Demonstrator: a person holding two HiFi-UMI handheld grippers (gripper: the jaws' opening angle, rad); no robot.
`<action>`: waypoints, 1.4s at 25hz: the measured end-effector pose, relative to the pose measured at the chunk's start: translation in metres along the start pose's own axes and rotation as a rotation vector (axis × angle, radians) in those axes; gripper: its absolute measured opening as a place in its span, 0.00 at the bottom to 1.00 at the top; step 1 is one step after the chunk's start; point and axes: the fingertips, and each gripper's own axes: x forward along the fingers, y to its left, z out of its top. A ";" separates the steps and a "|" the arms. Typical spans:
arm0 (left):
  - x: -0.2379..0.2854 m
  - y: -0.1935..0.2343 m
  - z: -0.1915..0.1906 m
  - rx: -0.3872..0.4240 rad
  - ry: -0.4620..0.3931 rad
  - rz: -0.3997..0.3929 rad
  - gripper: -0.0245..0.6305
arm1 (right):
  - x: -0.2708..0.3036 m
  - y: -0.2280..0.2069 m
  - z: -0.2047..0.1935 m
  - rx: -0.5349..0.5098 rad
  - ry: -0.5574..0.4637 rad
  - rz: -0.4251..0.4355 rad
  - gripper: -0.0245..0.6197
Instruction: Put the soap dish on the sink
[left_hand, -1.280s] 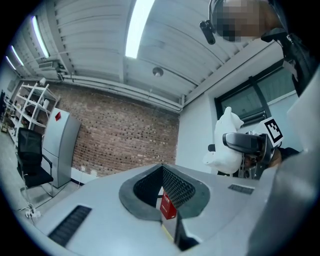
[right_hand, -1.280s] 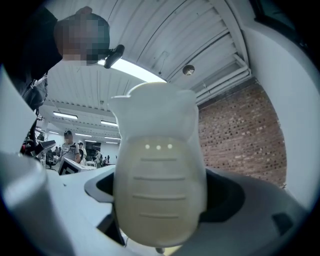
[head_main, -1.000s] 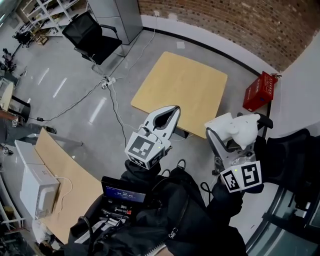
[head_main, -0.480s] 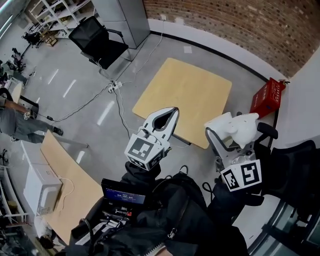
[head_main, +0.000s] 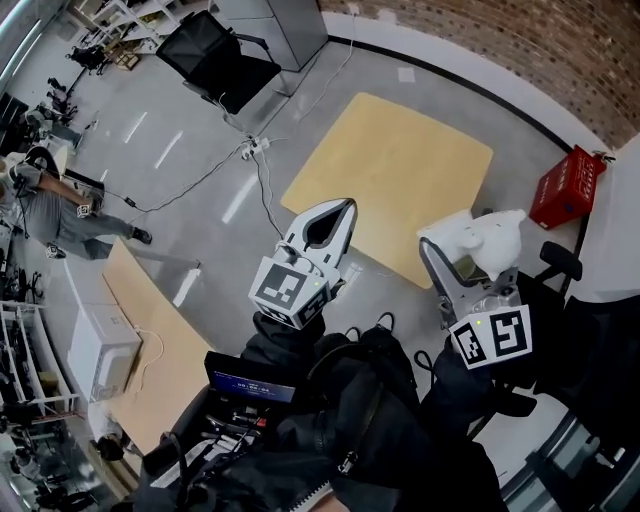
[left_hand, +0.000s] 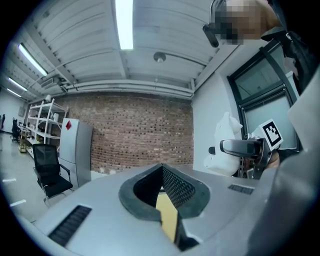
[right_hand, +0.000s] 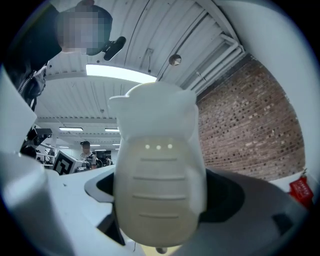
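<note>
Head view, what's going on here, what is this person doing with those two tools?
A person holds a tool in each hand. The right tool is shut on a white soap dish, held in the air. The left tool is shut with nothing in it. No sink shows in any view.

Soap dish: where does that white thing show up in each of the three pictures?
Head view: soap dish, right of middle, clamped in the right gripper.
Left gripper view: soap dish at the right.
Right gripper view: soap dish fills the centre.
Shared landmark: the brick wall.
</note>
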 end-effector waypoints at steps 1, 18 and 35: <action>0.002 -0.001 -0.005 -0.006 0.013 0.001 0.04 | 0.001 -0.001 -0.004 0.001 0.008 0.002 0.80; 0.020 0.052 -0.149 -0.148 0.260 -0.007 0.04 | 0.036 -0.022 -0.165 0.120 0.378 -0.083 0.80; -0.007 0.068 -0.309 -0.227 0.556 0.039 0.04 | 0.046 -0.063 -0.398 -0.057 0.943 0.046 0.80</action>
